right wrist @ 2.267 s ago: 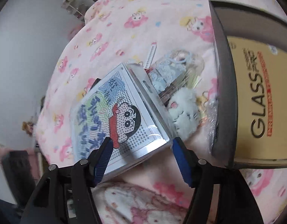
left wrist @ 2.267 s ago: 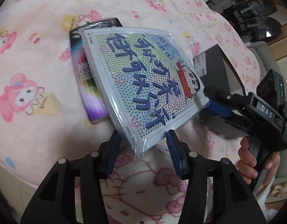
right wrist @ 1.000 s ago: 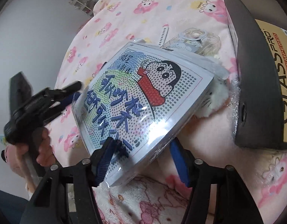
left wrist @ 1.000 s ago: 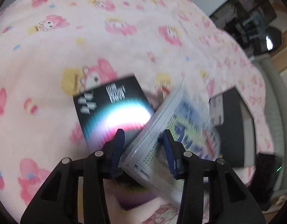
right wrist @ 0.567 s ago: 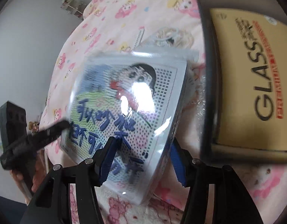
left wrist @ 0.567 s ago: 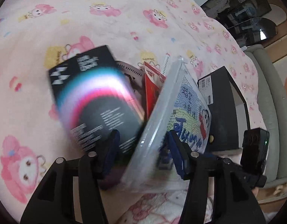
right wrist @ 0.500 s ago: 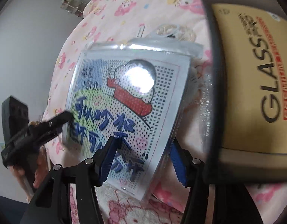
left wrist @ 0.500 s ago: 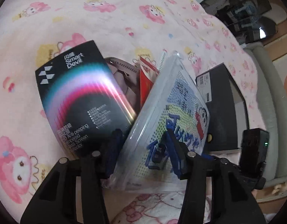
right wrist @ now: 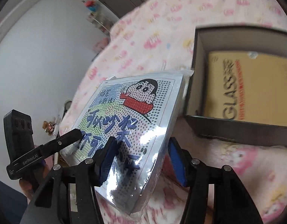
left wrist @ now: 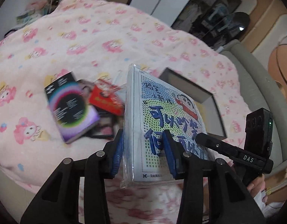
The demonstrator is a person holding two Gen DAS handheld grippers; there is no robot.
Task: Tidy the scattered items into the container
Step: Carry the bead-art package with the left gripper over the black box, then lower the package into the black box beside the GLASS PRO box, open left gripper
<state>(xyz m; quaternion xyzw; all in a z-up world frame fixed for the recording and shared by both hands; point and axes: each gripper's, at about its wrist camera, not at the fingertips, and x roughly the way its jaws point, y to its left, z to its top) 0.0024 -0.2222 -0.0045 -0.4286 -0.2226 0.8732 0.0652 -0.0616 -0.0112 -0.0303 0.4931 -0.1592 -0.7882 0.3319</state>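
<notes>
Through the left wrist camera I see my left gripper (left wrist: 143, 149) clamped on the near edge of the plastic-wrapped cartoon packet (left wrist: 162, 115), its jaws having just closed a little further on it. The packet stands nearly on edge, lifted clear of the pink bedspread (left wrist: 87, 37). The right gripper (left wrist: 201, 137) comes in from the right and meets the packet's printed face. The open black box (left wrist: 208, 95) lies beyond the packet, toward the bed's right edge. A dark rainbow-print box (left wrist: 72, 106) and a red packet (left wrist: 104, 100) lie to the left on the bedspread.

Through the right wrist camera my right gripper (right wrist: 141, 160) straddles the packet's (right wrist: 124, 123) near corner, jaws fairly wide; I cannot tell if both pads press on it. The black box (right wrist: 227, 127), already holding a tan screen-protector carton (right wrist: 246, 89), sits just right of the packet's far edge. I judge the right hand nearer, the packet's long side running roughly parallel to the box's near wall.
</notes>
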